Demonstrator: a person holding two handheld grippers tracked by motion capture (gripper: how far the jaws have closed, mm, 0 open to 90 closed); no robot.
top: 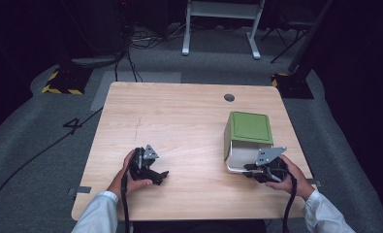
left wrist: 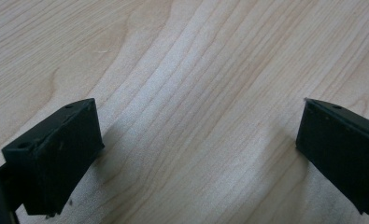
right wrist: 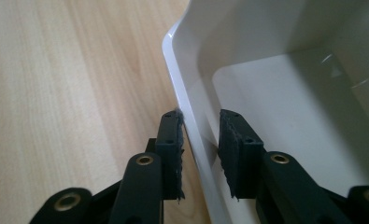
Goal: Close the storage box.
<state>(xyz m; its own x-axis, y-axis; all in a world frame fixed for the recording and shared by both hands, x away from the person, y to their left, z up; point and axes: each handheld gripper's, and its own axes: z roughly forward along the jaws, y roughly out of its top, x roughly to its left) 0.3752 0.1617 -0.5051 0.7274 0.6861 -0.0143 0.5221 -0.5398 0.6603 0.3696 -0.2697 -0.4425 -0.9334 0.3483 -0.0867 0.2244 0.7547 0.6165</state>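
A box with a green outside [top: 249, 127] and a white inside [right wrist: 285, 88] lies on its side at the right of the wooden table [top: 179, 116], its open mouth facing the person. My right gripper [top: 250, 171] is at the mouth's near left corner. In the right gripper view its jaws [right wrist: 201, 140] straddle the box's thin white side wall, one pad [right wrist: 170, 140] outside and one inside, both against it. My left gripper [top: 161, 176] rests low over bare wood at the front left, held in a hand. Its jaws [left wrist: 198, 149] stand wide apart with nothing between them.
A round cable hole [top: 229, 97] sits near the table's far edge. Beyond the table are floor cables, a white table frame [top: 220, 29] and a stand base with yellow-black stripes [top: 63, 82]. The table's front edge runs just under both hands.
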